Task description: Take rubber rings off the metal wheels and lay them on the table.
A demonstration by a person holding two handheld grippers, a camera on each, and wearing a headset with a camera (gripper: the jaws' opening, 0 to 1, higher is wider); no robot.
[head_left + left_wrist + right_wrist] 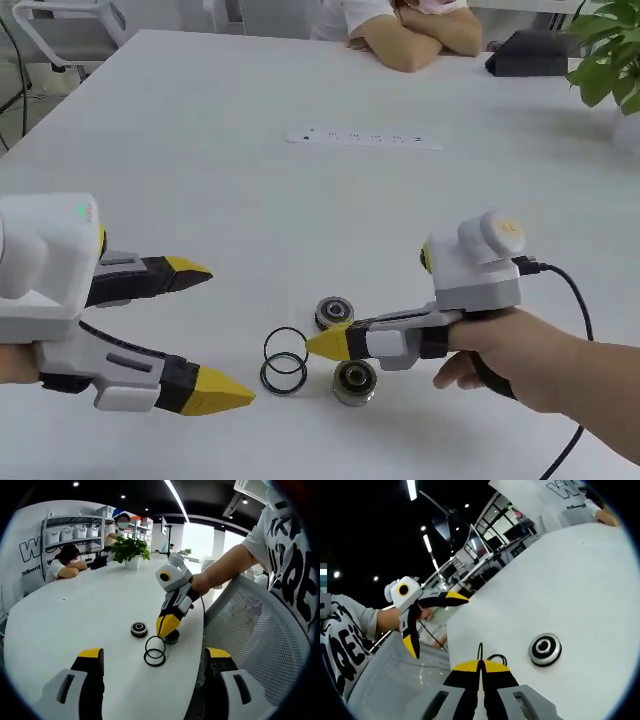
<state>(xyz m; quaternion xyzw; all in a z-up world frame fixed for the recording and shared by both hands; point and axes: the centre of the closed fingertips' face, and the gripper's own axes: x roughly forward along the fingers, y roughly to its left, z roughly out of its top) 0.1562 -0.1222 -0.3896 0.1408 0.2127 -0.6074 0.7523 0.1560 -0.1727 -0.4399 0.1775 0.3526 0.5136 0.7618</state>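
While the left gripper [225, 333] hangs over the near-left part of the white surface [200, 150] with its 2 yellow-tipped jaws spread wide and nothing between them, the right gripper [322, 344], held in a hand [500, 358], has its jaws pressed together on the thin edge of a black rubber ring [286, 344]. The right gripper view shows this ring as a thin dark line going up from between the closed tips. A second rubber ring [283, 376] lies flat on the surface, touching the first one on the side nearer to the person. 2 metal wheels are close by: one wheel [334, 312] lies just behind the right gripper's tip, the other wheel [354, 381] just in front of it. I cannot tell if either wheel carries a ring. Far across the surface lie a white power strip [360, 140] and a dark box [530, 52], a green plant [612, 50] stands at the right edge, and a person [415, 35] rests folded arms on the far edge.
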